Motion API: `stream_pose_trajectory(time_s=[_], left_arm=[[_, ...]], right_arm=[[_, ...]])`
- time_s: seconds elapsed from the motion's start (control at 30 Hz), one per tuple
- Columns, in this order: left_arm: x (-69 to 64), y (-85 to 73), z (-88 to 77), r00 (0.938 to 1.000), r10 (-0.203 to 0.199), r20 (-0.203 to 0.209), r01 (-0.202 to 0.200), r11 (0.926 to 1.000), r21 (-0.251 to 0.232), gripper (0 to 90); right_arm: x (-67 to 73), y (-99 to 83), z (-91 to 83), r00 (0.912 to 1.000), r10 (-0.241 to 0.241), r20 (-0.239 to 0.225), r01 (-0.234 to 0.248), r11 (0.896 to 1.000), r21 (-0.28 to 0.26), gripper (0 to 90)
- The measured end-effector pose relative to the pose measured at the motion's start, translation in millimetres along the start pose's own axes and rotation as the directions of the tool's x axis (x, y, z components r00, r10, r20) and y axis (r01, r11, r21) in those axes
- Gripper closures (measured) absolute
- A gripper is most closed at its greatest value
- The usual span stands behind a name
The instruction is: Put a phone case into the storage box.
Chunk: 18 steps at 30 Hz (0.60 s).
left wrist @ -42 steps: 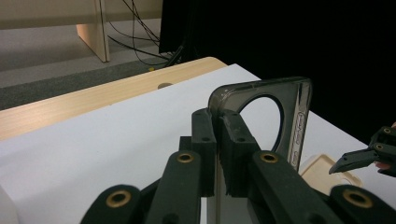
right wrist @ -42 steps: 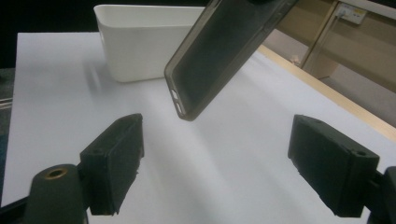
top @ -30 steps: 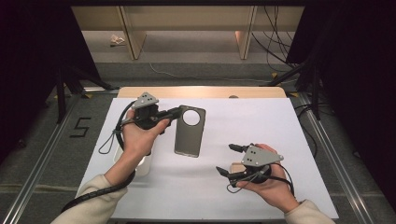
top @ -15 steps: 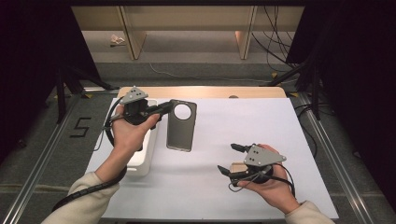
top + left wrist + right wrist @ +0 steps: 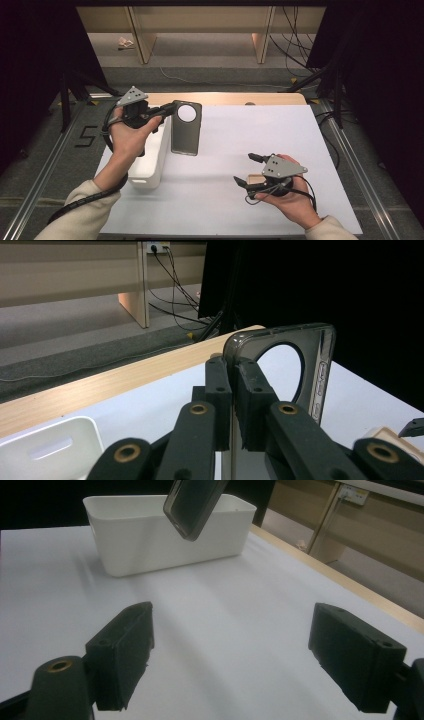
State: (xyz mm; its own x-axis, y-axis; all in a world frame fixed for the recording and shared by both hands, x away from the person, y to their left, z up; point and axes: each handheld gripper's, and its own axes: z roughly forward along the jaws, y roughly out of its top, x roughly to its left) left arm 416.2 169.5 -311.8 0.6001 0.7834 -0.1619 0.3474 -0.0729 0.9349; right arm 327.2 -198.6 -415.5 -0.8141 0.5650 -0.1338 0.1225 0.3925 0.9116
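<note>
Phone case [image 5: 186, 128] pinched by its top corner in the left tool [image 5: 170, 110], hanging clear of the tabletop [image 5: 250, 135] right beside the white bin [image 5: 150, 165]. Best carried over the rim and lowered in before letting go, grip kept firm since only a corner's caught. Right tool [image 5: 243, 170] spread wide, holding nothing; white sheet on wood, dark curtains, cables behind.

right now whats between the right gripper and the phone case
Nothing but bare white table between the open right gripper and the phone case held up by the left gripper, in the high view.
</note>
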Motion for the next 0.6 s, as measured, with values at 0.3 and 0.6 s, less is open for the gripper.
stream_pose_trajectory(time_s=[0.3,0.6], left_arm=[[8.5,5.3,-4.1,0.9992,0.028,-0.03,-0.029,0.9995,-0.014,84.8],[19.6,7.2,-7.7,0.9985,0.028,-0.047,-0.029,0.999,-0.034,84.7]], right_arm=[[-0.3,-0.2,-1.5,0.9999,0.004,0.014,-0.004,1.0,-0.003,19.6],[-1.4,-0.9,-2.4,0.9996,0.014,0.024,-0.014,1.0,-0.012,19.6]])
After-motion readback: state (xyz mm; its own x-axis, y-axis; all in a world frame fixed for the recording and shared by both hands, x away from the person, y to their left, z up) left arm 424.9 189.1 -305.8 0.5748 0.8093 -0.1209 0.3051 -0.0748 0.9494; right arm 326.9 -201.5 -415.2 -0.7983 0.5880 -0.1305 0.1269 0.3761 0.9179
